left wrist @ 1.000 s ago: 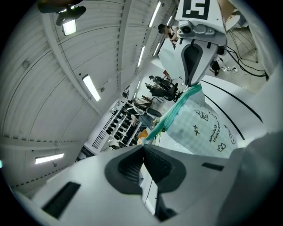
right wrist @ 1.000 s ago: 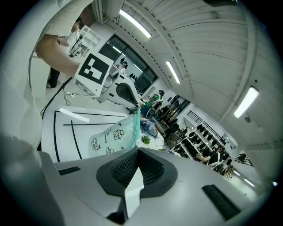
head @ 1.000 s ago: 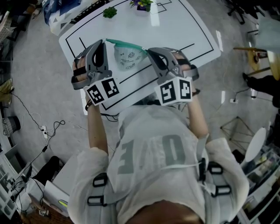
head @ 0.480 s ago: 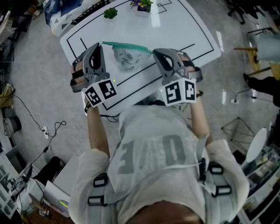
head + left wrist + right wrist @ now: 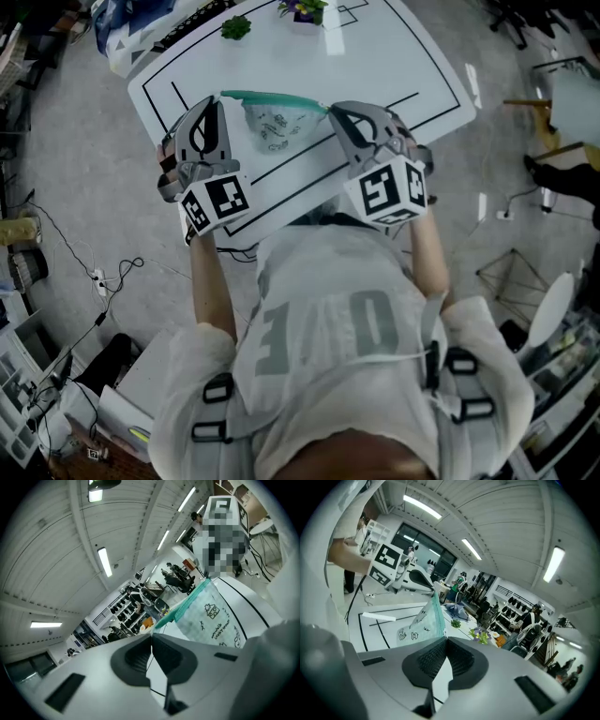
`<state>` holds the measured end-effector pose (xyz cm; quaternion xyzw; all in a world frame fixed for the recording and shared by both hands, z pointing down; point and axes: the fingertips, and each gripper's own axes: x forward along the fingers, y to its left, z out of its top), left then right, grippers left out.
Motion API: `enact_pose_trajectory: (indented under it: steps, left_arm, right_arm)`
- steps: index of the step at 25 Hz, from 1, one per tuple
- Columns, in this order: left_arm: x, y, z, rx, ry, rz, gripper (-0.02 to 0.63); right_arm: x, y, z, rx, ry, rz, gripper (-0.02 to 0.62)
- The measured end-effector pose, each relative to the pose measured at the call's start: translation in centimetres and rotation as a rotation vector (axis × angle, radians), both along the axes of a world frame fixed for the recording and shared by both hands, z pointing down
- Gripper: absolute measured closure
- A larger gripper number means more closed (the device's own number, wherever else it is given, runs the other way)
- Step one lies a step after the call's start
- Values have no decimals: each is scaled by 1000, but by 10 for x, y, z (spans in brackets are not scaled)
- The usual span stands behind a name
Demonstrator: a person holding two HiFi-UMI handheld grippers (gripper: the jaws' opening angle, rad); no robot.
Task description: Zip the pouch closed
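Printed pouch (image 5: 274, 124) stretched above the white counter (image 5: 375, 56), teal zip edge uppermost, pinched at either end in the pressed-together jaws of left gripper (image 5: 218, 96) and right gripper (image 5: 330, 108). Farther back on the counter, small green plant (image 5: 235, 26) and potted flowers (image 5: 305, 9).

Grey left gripper (image 5: 221, 96) and right gripper (image 5: 330, 107), marker cubes (image 5: 217, 202), pale T-shirt (image 5: 319, 281), buckled straps (image 5: 212, 412)
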<state>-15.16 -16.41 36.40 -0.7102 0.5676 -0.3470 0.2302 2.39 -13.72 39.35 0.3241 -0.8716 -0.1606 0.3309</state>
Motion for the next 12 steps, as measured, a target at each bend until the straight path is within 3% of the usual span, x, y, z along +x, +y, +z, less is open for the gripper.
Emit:
enact_pose_trajectory:
  steps: [4, 7, 12]
  left_arm:
    - [-1, 6, -15, 4, 2, -11, 597]
    - [-3, 15, -24, -12, 54, -24, 597]
    - [-6, 8, 14, -155, 50, -39, 597]
  right_arm:
    - [-3, 4, -20, -44, -57, -25, 588]
    - [-5, 8, -30, -106, -87, -56, 588]
    - [-4, -2, -7, -262, -169, -21, 588]
